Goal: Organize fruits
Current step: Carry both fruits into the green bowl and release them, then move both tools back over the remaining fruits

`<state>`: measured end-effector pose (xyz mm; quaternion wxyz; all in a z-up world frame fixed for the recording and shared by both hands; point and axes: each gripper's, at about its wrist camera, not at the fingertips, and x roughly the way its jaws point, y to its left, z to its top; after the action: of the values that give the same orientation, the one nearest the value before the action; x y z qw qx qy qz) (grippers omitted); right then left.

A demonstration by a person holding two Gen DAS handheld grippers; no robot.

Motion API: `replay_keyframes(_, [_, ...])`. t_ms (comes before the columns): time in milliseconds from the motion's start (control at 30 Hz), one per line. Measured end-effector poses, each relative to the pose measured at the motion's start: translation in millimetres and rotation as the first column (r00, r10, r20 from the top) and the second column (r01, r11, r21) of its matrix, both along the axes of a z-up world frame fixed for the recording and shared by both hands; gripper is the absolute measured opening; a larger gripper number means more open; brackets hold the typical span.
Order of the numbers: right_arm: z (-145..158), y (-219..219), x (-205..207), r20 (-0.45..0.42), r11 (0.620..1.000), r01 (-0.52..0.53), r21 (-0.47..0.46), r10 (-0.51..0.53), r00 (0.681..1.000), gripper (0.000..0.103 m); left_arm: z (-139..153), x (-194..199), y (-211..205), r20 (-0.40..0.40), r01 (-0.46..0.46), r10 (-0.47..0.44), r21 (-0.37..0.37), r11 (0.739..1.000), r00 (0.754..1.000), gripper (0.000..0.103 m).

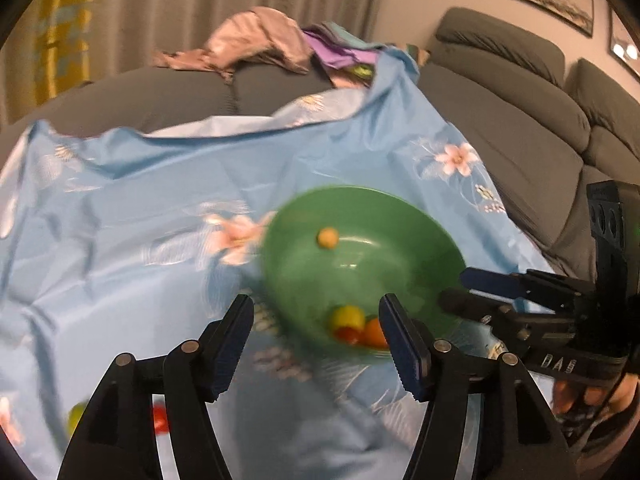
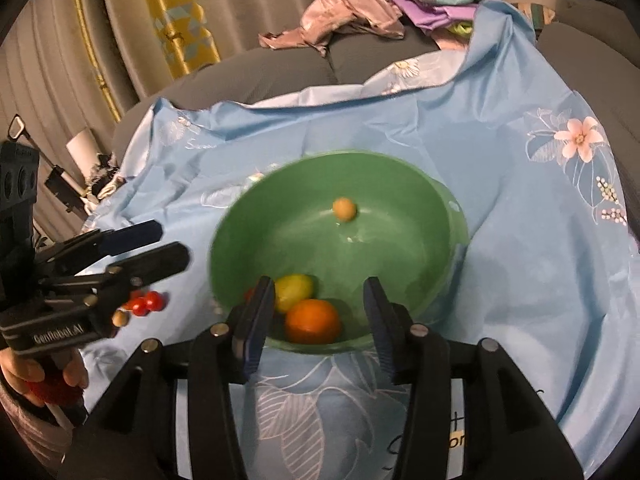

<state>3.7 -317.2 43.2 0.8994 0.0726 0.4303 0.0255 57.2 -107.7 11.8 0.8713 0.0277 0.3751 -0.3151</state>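
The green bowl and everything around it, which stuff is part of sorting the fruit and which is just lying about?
Part of the job:
- green bowl
- orange, lemon and small tan fruit inside it
- red cherries and small brown fruit outside it on the blue cloth

Lying about:
- crumpled clothes
- grey sofa
- curtains

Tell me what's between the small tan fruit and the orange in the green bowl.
Only bare bowl floor, seen in the right wrist view: the tan fruit sits alone, apart from the orange near the front.

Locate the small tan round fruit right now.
The small tan round fruit lies alone inside the green bowl, toward its far side, apart from the orange and yellow fruit near the front rim.
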Motion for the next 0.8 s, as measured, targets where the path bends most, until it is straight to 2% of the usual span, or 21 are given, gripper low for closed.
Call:
replay_keyframes(300, [14, 34, -13, 0.017, 0.995, -0.097, 0.007, 0.097, 0.995, 0.047, 1, -35, 98, 0.012, -0.183, 0.182, 0.038, 0.982, 0.983, 0.065])
replay_keyframes(467, [14, 58, -17, 0.008, 0.986, -0.169, 0.001, 0.169, 0.986, 0.047, -11, -56, 153, -0.027, -0.296, 0.297, 0.043, 0.954, 0.955, 0.065])
replay_keyframes(667, [9, 88, -22, -0.02, 0.967, -0.253, -0.007, 0.253, 0.967, 0.048, -32, -81, 188, -0.076, -0.357, 0.362, 0.069, 0.932, 0.929, 0.065])
replay_keyframes(800, [1, 107, -24, -0.048, 0.954, -0.298, 0.003, 0.298, 0.953, 0.048, -40, -86, 197, -0.102, -0.368, 0.372, 0.058, 0.928, 0.922, 0.065])
